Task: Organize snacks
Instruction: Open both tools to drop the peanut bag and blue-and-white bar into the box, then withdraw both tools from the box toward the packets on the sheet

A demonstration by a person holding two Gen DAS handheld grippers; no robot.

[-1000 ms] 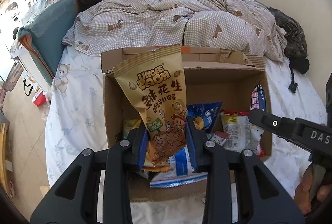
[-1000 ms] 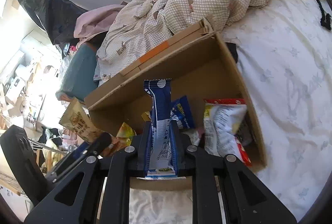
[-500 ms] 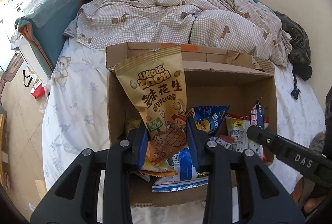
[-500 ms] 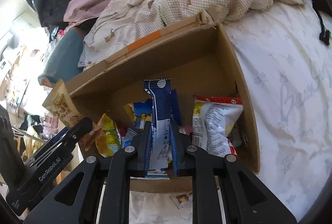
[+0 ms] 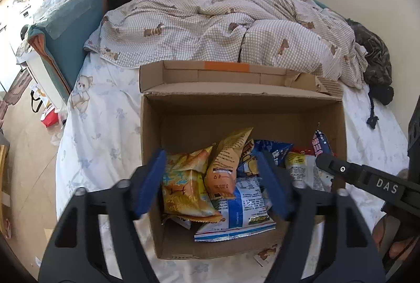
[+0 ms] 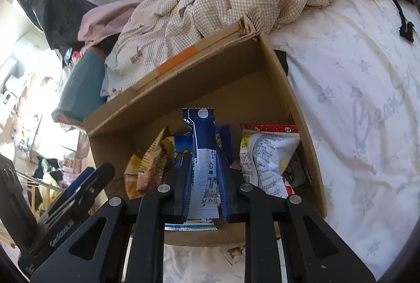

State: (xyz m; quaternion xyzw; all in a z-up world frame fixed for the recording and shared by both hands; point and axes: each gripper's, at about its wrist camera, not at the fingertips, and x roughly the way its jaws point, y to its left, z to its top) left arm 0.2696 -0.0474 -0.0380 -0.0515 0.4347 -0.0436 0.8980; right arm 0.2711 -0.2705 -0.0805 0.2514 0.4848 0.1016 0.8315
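An open cardboard box stands on the bed and holds several snack packets. My left gripper is open and empty just above the box. The tan peanut packet lies in the box between its fingers, leaning on a yellow packet. My right gripper is shut on a blue and white snack packet, held upright over the box. A white and red packet lies in the box to its right. The right gripper also shows in the left wrist view.
The box sits on a white floral sheet. A rumpled checked duvet lies behind it. A teal cushion stands at the bed's left edge. Dark clothing lies at the far right. Floor clutter lies left of the bed.
My left gripper has opened and let go of the tan peanut packet, which has dropped into the box. My right gripper still holds the blue and white packet over the box.
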